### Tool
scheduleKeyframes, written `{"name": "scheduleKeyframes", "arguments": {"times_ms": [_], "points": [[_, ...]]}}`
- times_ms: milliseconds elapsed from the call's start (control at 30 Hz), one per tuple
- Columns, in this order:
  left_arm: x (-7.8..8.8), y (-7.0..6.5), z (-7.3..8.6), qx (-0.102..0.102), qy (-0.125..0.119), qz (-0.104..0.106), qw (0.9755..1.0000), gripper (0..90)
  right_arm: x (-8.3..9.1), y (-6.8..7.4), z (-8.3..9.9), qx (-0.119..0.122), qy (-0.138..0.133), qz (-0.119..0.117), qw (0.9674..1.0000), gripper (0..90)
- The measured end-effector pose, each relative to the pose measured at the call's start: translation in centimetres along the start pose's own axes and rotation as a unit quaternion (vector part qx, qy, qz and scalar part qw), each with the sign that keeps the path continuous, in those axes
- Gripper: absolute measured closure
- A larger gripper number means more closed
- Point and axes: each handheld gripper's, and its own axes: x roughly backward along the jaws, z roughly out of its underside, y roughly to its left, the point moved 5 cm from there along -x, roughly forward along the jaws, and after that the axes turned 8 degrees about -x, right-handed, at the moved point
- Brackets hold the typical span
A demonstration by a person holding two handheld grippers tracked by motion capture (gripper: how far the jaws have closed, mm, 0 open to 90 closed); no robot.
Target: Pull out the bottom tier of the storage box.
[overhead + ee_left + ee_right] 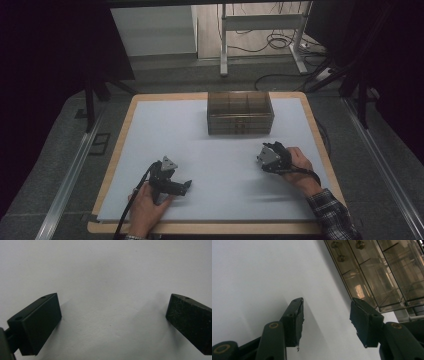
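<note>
A smoky clear plastic organiser box [240, 113] with several compartments stands at the back middle of the white mat [210, 150]. In the right gripper view the box [382, 272] runs along the upper right, its drawer knobs showing. My left gripper [186, 186] rests low on the mat at the front left, held by a hand; its jaws stand wide apart with only bare mat [107, 290] between them. My right gripper [262, 152] sits at the right, tilted, its jaws [327, 315] apart and empty, a short way in front of the box.
The mat lies on a wooden table [120, 150]. Beyond the table's far edge are a desk frame [260, 30] and loose cables [280, 42] on the floor. Metal rails [70, 175] run along both sides.
</note>
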Motion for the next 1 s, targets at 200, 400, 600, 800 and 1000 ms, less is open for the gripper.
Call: {"name": "scheduleKeyframes", "arguments": {"times_ms": [200, 400, 600, 800, 1000], "points": [[0.0, 0.0, 0.0, 0.000, 0.000, 0.000, 1.0000, 0.0, -0.8, 0.3, -0.3, 0.027, 0.004, 0.019, 0.9994, 47.5], [0.0, 0.0, 0.0, 0.000, 0.000, 0.000, 1.0000, 0.0, -1.6, 0.5, -0.9, 0.061, 0.012, 0.045, 0.9970, 51.4], [0.0, 0.0, 0.0, 0.000, 0.000, 0.000, 1.0000, 0.0, -2.2, 0.7, -1.5, 0.086, 0.009, 0.066, 0.9940, 54.1], [0.0, 0.0, 0.0, 0.001, 0.000, 0.000, 1.0000, 0.0, -3.4, 1.0, -2.3, 0.125, 0.016, 0.087, 0.9882, 55.3], [0.0, 0.0, 0.0, 0.000, 0.000, 0.000, 1.0000, 0.0, -4.1, 1.0, -2.6, 0.140, 0.021, 0.100, 0.9849, 56.1]]}}
